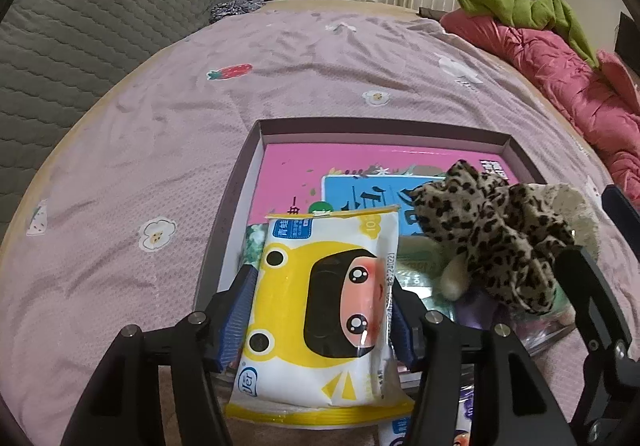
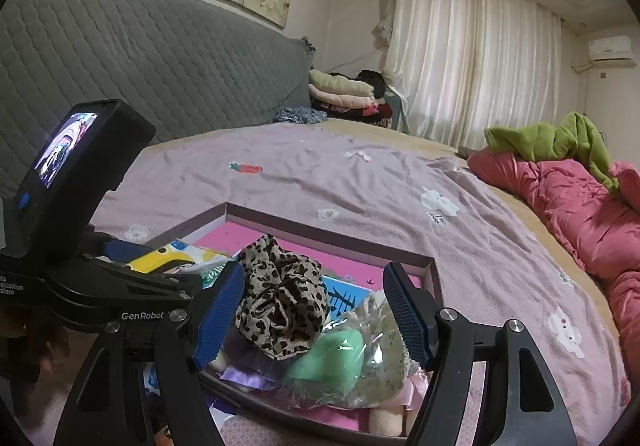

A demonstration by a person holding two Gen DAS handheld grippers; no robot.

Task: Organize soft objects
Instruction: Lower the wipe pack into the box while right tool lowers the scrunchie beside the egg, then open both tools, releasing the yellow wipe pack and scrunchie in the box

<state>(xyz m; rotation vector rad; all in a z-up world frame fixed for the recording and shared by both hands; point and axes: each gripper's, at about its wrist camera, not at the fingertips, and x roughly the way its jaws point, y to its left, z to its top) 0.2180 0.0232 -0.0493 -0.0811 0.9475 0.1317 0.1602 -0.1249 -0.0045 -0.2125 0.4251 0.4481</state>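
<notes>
My left gripper (image 1: 320,310) has the tissue pack (image 1: 320,310) between its blue pads, jaws about mid-width; the pads look to be against the pack's sides, so I read it as held, tho the left pad's contact is half hidden by the wrapper. The pack hangs over the near-left part of the box (image 1: 384,125), not set down yet. Right gripper (image 2: 314,310) stands wide open w/ nothing clamped: the leopard scrunchie (image 2: 280,306) sits between the pads but neither one touches it, and it rests on the pile of soft stuff in the box, by the green sponge in a clear bag (image 2: 332,358). Risks, as I judge them: the pack is slick film and squashy, so a loose hold could let it slide out and land on the bedsheet (image 1: 160,125) outside the rim. If I let go too near the box wall it may tip over the edge. On the right, closing now could snag the bag along w/ the scrunchie and drag the pile. Both grippers are close together, so a careless swing could knock them.
</notes>
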